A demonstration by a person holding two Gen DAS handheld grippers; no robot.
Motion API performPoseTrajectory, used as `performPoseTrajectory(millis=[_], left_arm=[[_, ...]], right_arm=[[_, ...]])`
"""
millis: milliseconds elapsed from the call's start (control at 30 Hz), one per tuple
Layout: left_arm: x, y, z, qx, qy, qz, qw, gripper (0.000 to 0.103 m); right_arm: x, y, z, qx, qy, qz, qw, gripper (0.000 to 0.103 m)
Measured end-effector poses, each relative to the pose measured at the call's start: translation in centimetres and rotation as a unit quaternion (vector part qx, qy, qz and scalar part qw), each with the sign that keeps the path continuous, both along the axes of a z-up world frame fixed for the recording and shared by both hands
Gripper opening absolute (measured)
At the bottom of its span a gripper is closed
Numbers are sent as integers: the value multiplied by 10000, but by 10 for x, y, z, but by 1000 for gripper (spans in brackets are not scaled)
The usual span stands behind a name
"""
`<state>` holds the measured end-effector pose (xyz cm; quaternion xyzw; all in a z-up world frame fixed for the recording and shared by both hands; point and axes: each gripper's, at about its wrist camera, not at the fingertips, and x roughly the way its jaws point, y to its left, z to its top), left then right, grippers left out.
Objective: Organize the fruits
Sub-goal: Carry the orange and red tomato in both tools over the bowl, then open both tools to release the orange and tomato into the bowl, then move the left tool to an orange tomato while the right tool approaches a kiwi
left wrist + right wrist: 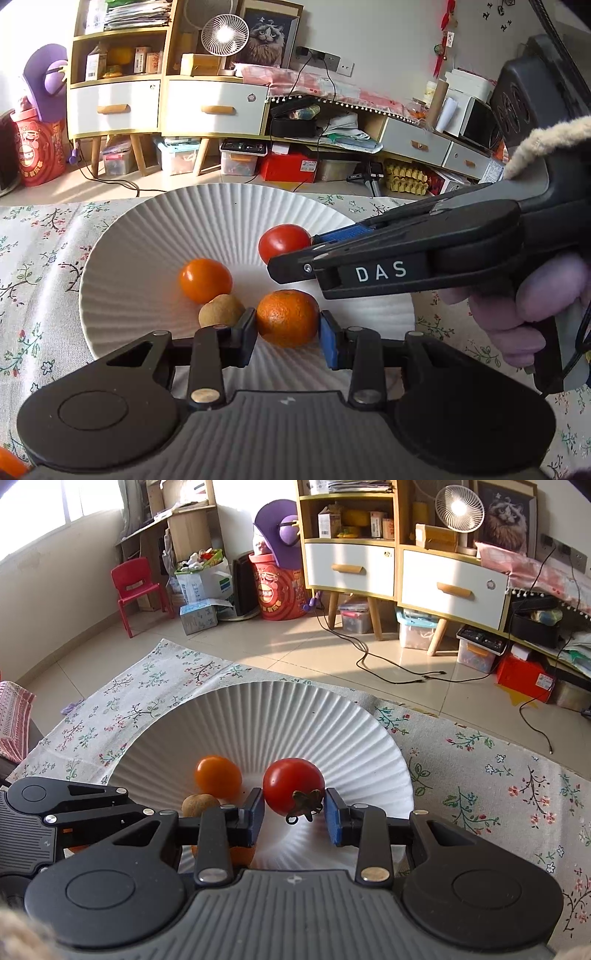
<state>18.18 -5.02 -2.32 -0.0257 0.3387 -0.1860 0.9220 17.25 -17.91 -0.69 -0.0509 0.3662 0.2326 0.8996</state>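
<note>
A: State the orientation of the tomato [293, 787].

B: Roughly round, so no clear long axis. Its dried green calyx faces the right wrist camera and slightly downward, so the stem end points back toward the right gripper [294, 815] body.

A: Position relative to that gripper?

B: Between the two blue pads, each pad pressing a side; the jaws are clamped on it, over the white ribbed plate [332, 716].

A: And the mandarin [287, 317]?

B: Round with a dimpled skin; no stem visible, so its pointing direction cannot be determined. It sits between the fingertips of the left gripper [288, 336], which is clamped on it, low over the near part of the plate.

A: Remaining fruit?

B: A smooth orange fruit [205, 279] and a brown kiwi [221, 311] rest on the plate, just left of the left gripper's left finger; the kiwi touches the orange fruit
</note>
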Motion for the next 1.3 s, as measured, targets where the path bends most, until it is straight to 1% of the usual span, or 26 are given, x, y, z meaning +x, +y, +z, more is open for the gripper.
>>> performPoseTrajectory(millis=[333,433,467,500,533,600,667,700,733,767,800,833,900,967,1067,1133,1167,1233,1300], left_arm=[[3,-1,2,22,13,-1,10000,26],[0,-1,4,48,-49,3,10000,28],[-1,0,5,40,-60,-6,10000,32],[-3,0,6,36,-76,-12,10000,36],[-4,1,8,42,-93,-21,9999,38],[-9,1,12,87,-150,-39,9998,48],[-13,0,17,154,-209,-52,9996,52],[-15,0,19,175,-223,-62,9996,54],[-17,1,22,189,-239,-67,9995,56],[-20,1,24,196,-259,-63,9995,61],[-24,2,27,202,-295,-61,9993,65],[-28,3,29,201,-331,-56,9992,67],[-34,6,32,186,-348,-30,9992,73],[-39,8,35,197,-345,-25,9992,77],[-48,13,39,307,-387,-1,9988,81],[-54,17,40,357,-389,33,9986,86],[-58,20,40,385,-394,71,9985,90],[-64,26,40,440,-376,135,9982,92],[-69,31,39,515,-310,187,9980,94]], right_arm=[[6,4,-1,-76,48,-12,10000,32],[5,6,1,-115,47,-38,9999,32],[3,5,3,-101,23,-60,9999,33],[1,4,6,-69,-12,-91,9999,36],[-1,3,9,-31,-53,-112,9999,41],[-6,0,14,-25,-100,-102,9999,44],[-12,0,18,-92,-164,-142,9997,45],[-16,-2,20,-91,-195,-167,9996,49],[-19,-4,22,-73,-227,-197,9995,55],[-23,-6,24,-47,-262,-244,9993,59],[-27,-8,27,-24,-298,-284,9991,66],[-31,-9,28,-15,-329,-311,9990,69],[-37,-12,31,-41,-381,-357,9986,70],[-43,-14,33,-78,-418,-460,9980,72],[-52,-17,36,-63,-467,-588,9972,75],[-61,-20,37,11,-510,-656,9965,81],[-65,-21,37,48,-526,-685,9962,83],[-73,-22,35,75,-542,-739,9958,90],[-80,-21,32,-36,-564,-778,9954,91]])
